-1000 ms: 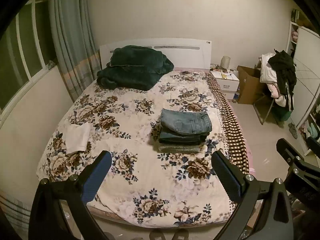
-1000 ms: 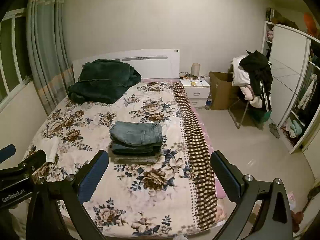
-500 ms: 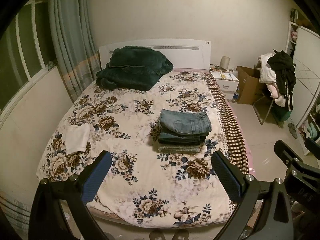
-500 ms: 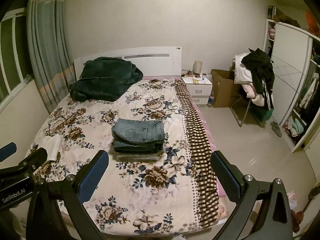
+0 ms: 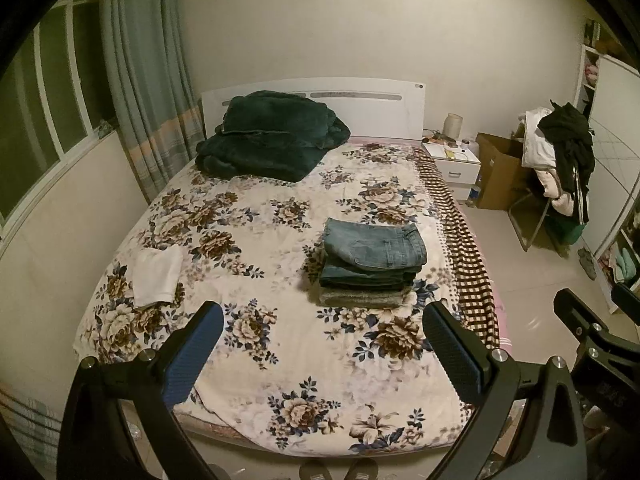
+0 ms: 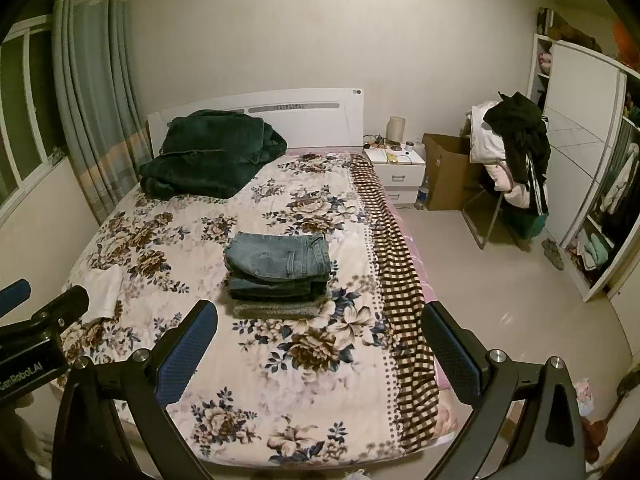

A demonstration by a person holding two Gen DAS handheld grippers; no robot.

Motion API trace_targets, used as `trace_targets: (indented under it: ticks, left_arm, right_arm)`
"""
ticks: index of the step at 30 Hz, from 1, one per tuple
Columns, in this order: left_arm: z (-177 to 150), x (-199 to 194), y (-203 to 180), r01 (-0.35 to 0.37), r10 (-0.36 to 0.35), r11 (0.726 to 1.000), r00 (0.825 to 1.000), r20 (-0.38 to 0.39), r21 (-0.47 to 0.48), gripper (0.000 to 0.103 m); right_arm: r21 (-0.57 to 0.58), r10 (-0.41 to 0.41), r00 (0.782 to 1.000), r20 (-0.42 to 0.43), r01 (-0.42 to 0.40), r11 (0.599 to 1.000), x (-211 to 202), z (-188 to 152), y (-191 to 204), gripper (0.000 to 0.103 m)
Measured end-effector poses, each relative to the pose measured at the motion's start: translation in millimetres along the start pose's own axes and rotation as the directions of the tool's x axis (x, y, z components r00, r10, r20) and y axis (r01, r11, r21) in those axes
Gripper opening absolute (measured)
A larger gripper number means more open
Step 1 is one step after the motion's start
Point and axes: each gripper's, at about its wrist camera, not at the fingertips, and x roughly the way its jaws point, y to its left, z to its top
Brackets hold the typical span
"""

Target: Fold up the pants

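You are holding both grippers off the foot edge of the bed [image 5: 248, 364], above the floor and clear of everything on it. Your left gripper [image 5: 322, 350] has its jaws spread wide with nothing between them, and your right gripper [image 6: 320, 346] is spread just as wide and equally empty. The folded pants [image 5: 374, 246] sit on top of a neat stack of other folded clothes [image 5: 366, 284], toward the right edge of the bed, about midway between the headboard [image 5: 360, 108] and the foot edge. A small white cloth [image 5: 157, 276] lies flat near the left edge, well apart from the stack. A bundled dark green blanket [image 5: 272, 134] rests against the headboard, toward the head-left corner. A checkered blanket [image 6: 394, 272] runs along the right edge, just beside the stack.
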Motion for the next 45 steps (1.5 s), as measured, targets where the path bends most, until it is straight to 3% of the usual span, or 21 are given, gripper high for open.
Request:
trace_targets:
  ticks: [45]
  left_arm:
    - [4.3, 2.6, 10.7, -0.005, 0.005, 1.000, 1.000, 0.002, -0.002, 0.102]
  right_arm:
    - [-0.015, 0.025, 1.000, -0.011, -0.025, 1.000, 5.7, 7.6, 11.2, 0.103]
